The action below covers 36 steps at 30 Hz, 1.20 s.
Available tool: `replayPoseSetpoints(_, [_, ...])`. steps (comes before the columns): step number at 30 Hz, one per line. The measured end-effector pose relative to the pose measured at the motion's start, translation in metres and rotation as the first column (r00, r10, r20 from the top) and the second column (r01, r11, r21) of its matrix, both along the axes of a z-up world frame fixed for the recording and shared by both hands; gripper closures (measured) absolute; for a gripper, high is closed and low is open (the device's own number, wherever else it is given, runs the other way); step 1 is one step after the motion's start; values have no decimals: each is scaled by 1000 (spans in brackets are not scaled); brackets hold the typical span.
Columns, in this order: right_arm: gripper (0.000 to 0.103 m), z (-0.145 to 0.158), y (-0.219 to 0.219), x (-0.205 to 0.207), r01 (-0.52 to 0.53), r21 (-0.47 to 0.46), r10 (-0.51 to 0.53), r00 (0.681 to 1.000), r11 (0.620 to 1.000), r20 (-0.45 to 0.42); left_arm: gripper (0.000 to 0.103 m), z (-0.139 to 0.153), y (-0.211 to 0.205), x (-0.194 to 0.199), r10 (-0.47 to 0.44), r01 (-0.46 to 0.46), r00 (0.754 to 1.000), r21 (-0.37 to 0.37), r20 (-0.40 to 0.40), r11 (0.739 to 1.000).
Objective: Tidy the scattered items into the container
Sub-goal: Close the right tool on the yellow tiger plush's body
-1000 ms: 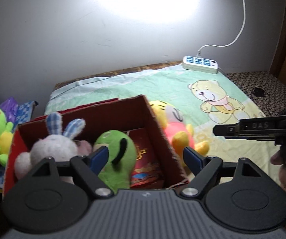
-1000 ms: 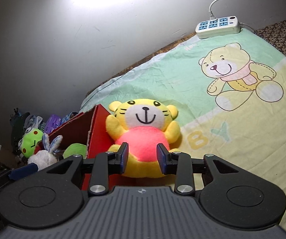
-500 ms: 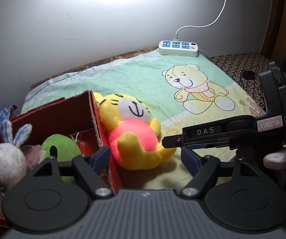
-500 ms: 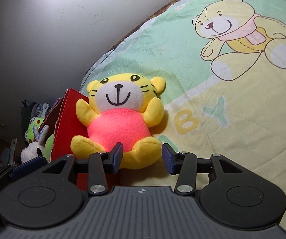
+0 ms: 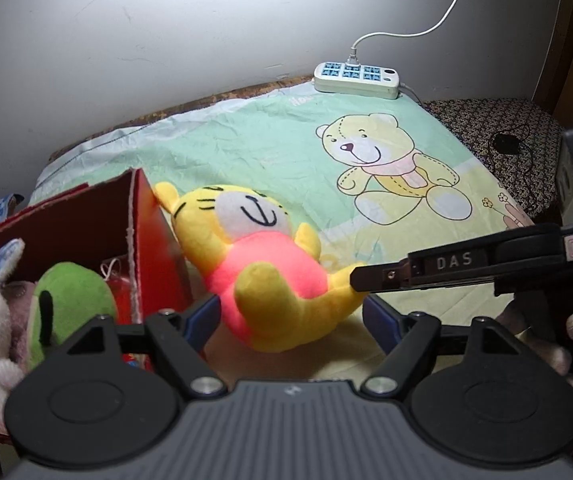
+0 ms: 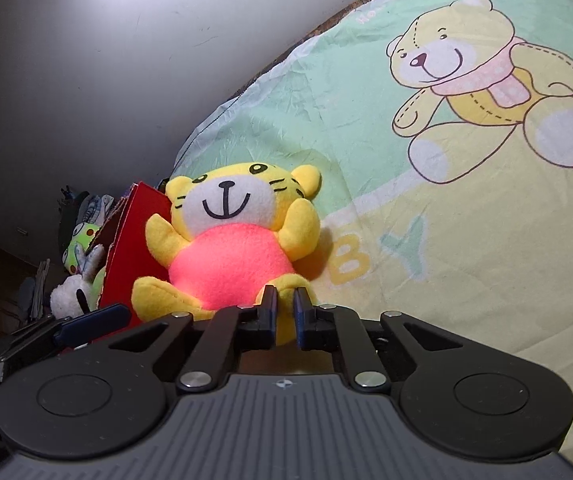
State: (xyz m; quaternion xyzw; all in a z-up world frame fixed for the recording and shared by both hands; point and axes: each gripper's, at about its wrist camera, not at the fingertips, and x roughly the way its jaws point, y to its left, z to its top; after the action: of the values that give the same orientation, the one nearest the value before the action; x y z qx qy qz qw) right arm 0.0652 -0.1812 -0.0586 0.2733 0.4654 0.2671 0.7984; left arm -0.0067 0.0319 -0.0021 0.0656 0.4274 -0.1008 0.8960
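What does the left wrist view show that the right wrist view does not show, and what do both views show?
Only the left wrist view: the inside of the red box with the green plush in it, and the black charger on the patterned cloth.

Only the right wrist view: the right gripper from behind, shut on the foot of the yellow tiger plush.

Both views: the tiger plush, the red box, the bear sheet, the power strip.

Red box [image 5: 142,240] hides the green plush toy's [image 5: 70,300] lower half.
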Motion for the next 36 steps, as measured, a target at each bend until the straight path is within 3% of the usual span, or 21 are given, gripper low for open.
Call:
replayPoseSetpoints(7, [94, 0, -45, -38, -27, -85, 23, 999, 996, -48, 21, -28, -21, -2, -38, 27, 991, -83, -125, 996])
replayPoseSetpoints(11, [89, 0, -52, -50, -38, -112, 33, 998, 993, -45, 22, -41, -28, -1, -47, 35, 986, -78, -161, 996])
replayPoseSetpoints(13, [75, 4, -56, -46, 0, -115, -1, 1000, 993, -13, 22, -40, -27, 4, -44, 31, 986, -84, -160, 996])
replayPoseSetpoints(17, [63, 6, -66, -20, 93, -42, -94, 996, 995, -3, 17, -33, -23, 19, -12, 3, 992, -74, -125, 997])
replayPoseSetpoints(18, [57, 4, -64, -12, 95, -24, -95, 995, 995, -11, 14, -33, -21, 24, -4, -5, 993, -74, -118, 997])
replayPoseSetpoints(23, [51, -10, -40, 12, 35, 35, -34, 998, 999, -52, 13, -46, -12, 42, 45, -55, 987, -59, -152, 997])
replayPoseSetpoints(24, [46, -14, -35, 16, 27, 44, -24, 997, 999, -67, 13, -49, -10, 43, 51, -61, 986, -60, -157, 996])
replayPoseSetpoints(27, [45, -23, -20, 27, -10, 55, 15, 996, 998, -93, 7, -56, -5, 47, 62, -75, 984, -74, -167, 994])
replayPoseSetpoints(36, [50, -32, 7, 47, -102, 64, 107, 990, 993, -86, 5, -69, -4, 61, 76, -97, 978, -99, -197, 990])
